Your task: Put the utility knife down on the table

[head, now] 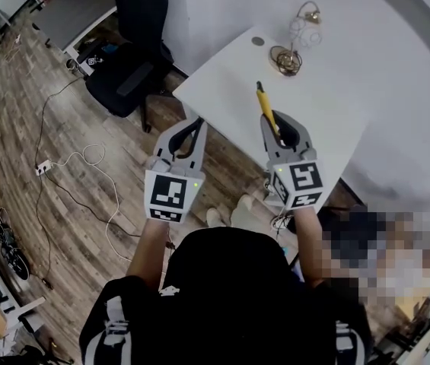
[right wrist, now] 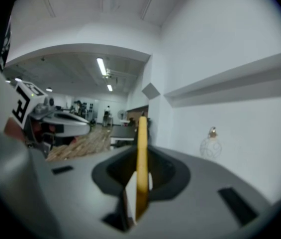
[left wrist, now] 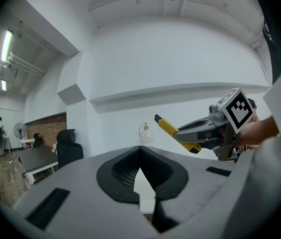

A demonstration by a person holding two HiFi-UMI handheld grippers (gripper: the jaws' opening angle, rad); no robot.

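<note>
Slim yellow, black-tipped utility knife (head: 265, 106) points away over the table (head: 222, 90), pinched by the right gripper (head: 281, 125); left gripper (head: 196, 125) pressed together, empty.

Quick tally, nothing fancy: two grippers, the left gripper (head: 193, 125) and the right gripper (head: 278, 122). One utility knife (head: 265, 105), one white table (head: 329, 105), one black office chair (head: 135, 44), one glass bauble (head: 304, 30), one gold wire ornament (head: 285, 60), one power strip (head: 43, 167).

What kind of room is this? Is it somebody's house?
Probably an office or workroom rather than a home. A black office chair stands by a white table, and loose cables trail across the wooden floor.
</note>
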